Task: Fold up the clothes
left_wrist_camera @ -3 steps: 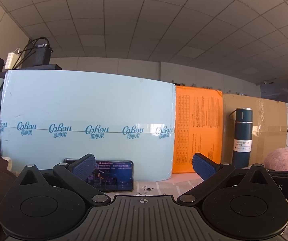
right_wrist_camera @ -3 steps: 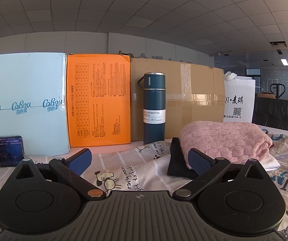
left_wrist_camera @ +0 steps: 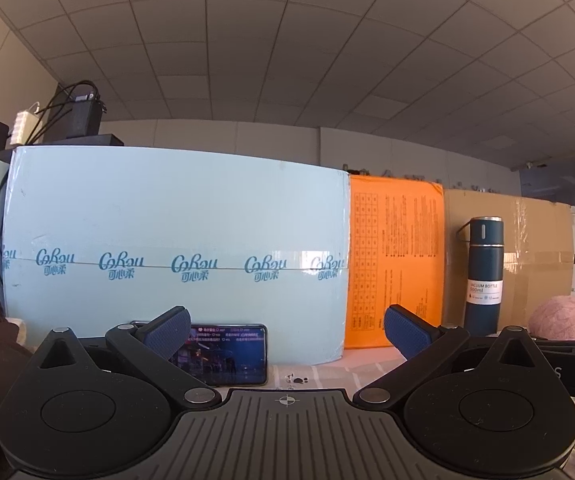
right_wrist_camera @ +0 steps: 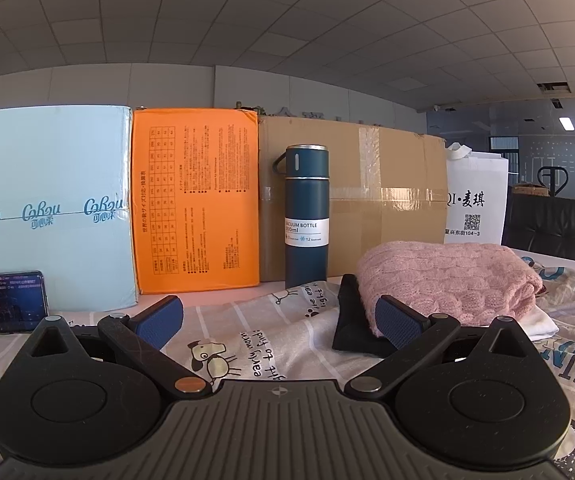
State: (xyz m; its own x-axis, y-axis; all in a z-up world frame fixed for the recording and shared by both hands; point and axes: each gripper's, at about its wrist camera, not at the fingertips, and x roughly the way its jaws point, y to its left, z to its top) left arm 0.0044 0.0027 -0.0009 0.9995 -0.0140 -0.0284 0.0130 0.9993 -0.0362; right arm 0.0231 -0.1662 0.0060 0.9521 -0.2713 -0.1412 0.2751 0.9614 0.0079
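Left claw [left_wrist_camera: 285,334] spread wide, nothing between the pads; pointing level at the pale blue box [left_wrist_camera: 175,248]. Right claw [right_wrist_camera: 277,318] likewise spread and empty, low over the printed sheet [right_wrist_camera: 247,328].

Clothes: stack sits right of centre in the right view, on the sheet. Pink knit [right_wrist_camera: 443,280] on top, dark garment [right_wrist_camera: 353,320] under it sticking out at the left, white one [right_wrist_camera: 539,322] showing at the lower right. My right pad is close in front of the dark edge; I cannot tell if it touches. From the left view only the knit's end shows at the far right edge.

Risks, as I judge them:
- Pinching the knit alone could drag the whole stack, since the layers lie on each other.
- Open cable stitch may snag on a pad tip and pull a loop.
- Bottle [right_wrist_camera: 307,216] stands upright just behind the stack; a wide sweep could tip it.
- Phone [left_wrist_camera: 227,354] leans on the blue box near my left claw; a nudge would drop it flat.
- Loose sheet may bunch and come up with a garment.

Count: garments visible 3; bottle 1; phone 1; boxes 3 (blue, orange [right_wrist_camera: 197,200], brown [right_wrist_camera: 371,200]); white bag [right_wrist_camera: 475,200] 1.
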